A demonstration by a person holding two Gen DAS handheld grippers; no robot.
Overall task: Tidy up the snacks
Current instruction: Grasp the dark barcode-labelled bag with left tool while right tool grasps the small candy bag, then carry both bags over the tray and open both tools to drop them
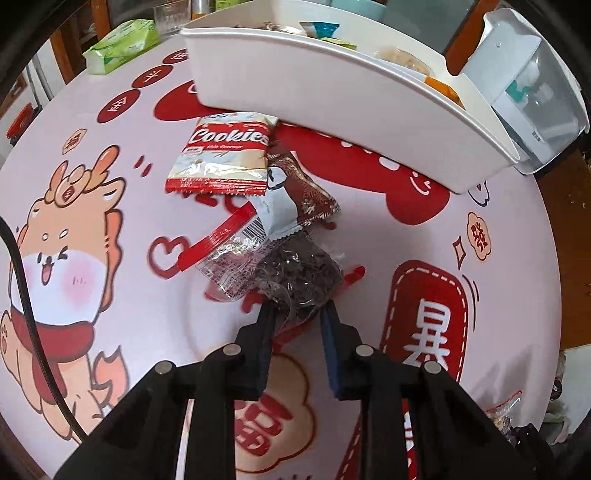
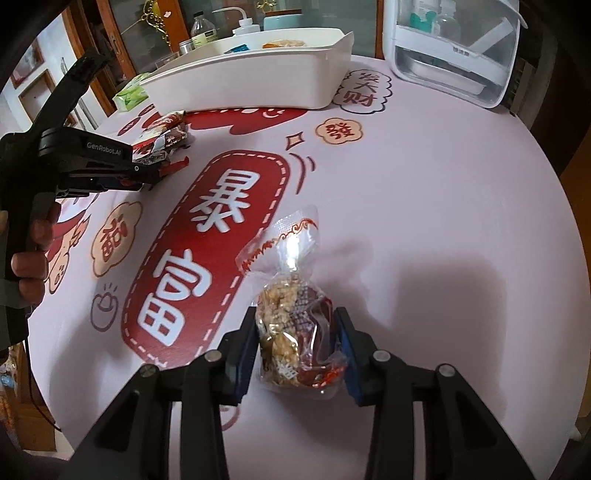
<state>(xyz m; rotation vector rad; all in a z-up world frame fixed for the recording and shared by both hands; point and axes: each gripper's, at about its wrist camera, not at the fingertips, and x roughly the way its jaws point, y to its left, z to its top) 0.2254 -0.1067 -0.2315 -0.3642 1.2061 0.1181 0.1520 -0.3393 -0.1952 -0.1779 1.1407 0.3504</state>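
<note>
In the left wrist view my left gripper [image 1: 297, 312] has its fingers around the near end of a clear packet of dark snack [image 1: 295, 273] lying on the table. Beyond it lie a brown-and-white packet [image 1: 295, 192] and a red-and-white Cookies packet [image 1: 225, 155], next to the white snack tray [image 1: 332, 96]. In the right wrist view my right gripper [image 2: 295, 321] is closed on a clear packet of crumbly golden snack with red print [image 2: 291, 325]. The left gripper [image 2: 147, 173] shows at the far left beside the packet pile [image 2: 162, 140], and the tray [image 2: 258, 74] stands at the back.
A green tissue pack [image 1: 122, 44] lies at the table's back left. A clear-and-white container [image 2: 454, 48] stands beside the tray. Bottles [image 2: 203, 29] and a glass stand behind the tray. The round table has a pink and red printed cover [image 2: 406, 184].
</note>
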